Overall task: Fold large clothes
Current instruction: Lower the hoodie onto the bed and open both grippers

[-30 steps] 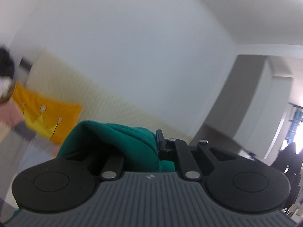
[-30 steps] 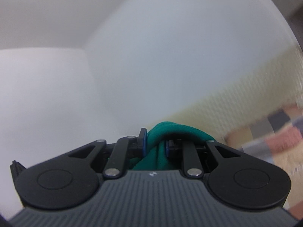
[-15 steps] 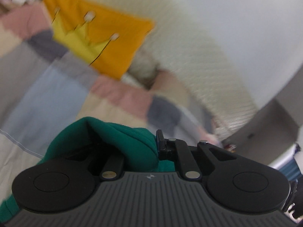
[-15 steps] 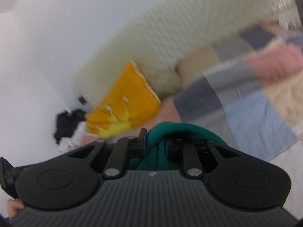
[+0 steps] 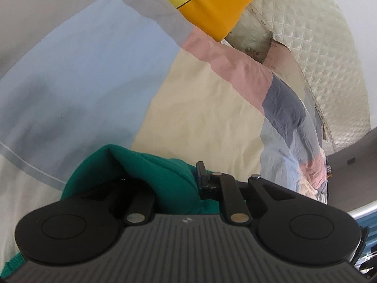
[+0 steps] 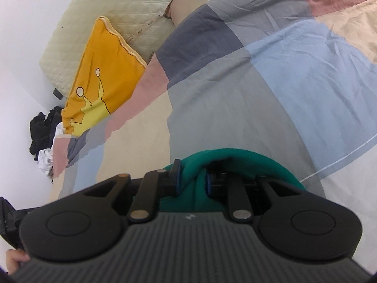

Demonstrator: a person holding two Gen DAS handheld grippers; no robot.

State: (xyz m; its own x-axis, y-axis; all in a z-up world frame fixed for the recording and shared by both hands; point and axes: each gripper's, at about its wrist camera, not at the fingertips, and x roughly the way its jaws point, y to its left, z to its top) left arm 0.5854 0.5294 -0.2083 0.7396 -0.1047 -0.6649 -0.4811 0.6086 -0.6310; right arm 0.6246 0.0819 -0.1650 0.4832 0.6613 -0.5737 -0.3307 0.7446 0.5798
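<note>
A green garment (image 5: 162,176) is bunched over my left gripper (image 5: 179,179), which is shut on it; the cloth hides the left finger. In the right wrist view the same green garment (image 6: 235,162) drapes over my right gripper (image 6: 192,176), which is shut on a fold of it. Both grippers hold the cloth above a patchwork bedspread (image 5: 82,70), which also shows in the right wrist view (image 6: 235,99). The rest of the garment hangs below, out of sight.
An orange cushion (image 6: 99,75) with a yellow crown lies at the head of the bed, also in the left wrist view (image 5: 212,0). A quilted cream headboard (image 5: 318,59) stands behind it. Dark and white clothes (image 6: 44,136) are piled at the bed's far corner.
Both grippers have tilted down from facing the wall and ceiling to facing the bed, still holding the green garment. The bedspread now fills both views.
</note>
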